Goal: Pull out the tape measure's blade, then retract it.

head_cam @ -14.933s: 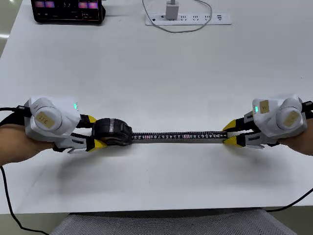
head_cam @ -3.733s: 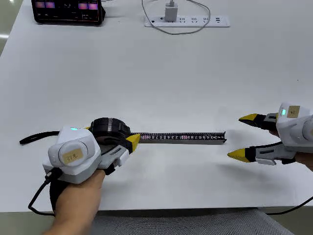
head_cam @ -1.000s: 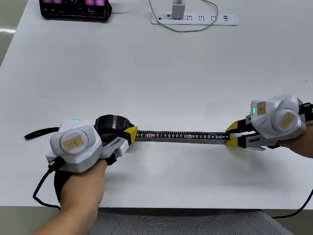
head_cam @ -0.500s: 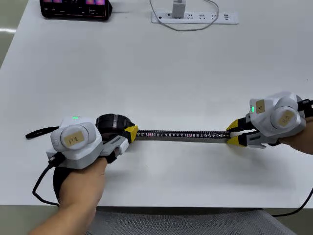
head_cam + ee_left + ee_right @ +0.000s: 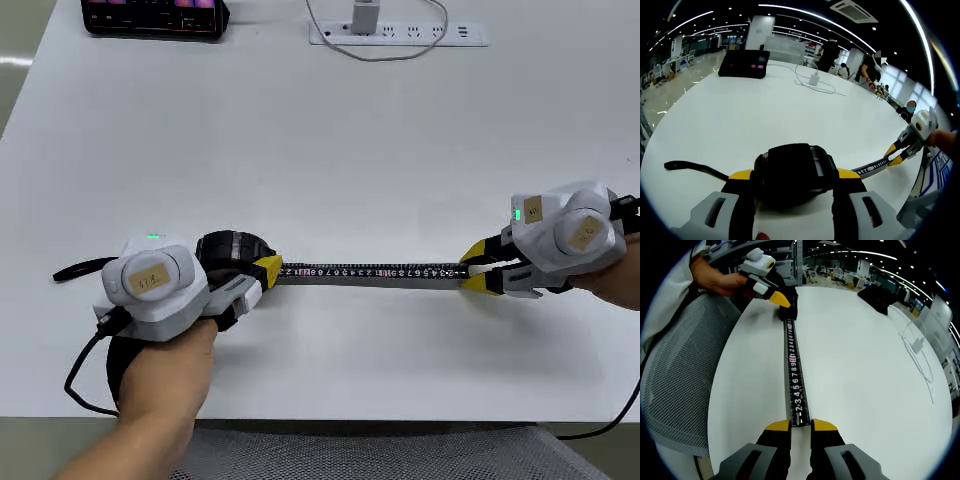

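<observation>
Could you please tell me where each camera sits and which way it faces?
Head view: on the person's head, looking forward and down at the table; left tool, right tool and the person's left hand show.
Left gripper view: on the left tool, facing over the tape measure case toward the right tool; own jaws show.
Right gripper view: on the right tool, facing along the blade toward the left tool; own jaws show.
Shared: both gripper views show the blade.
</observation>
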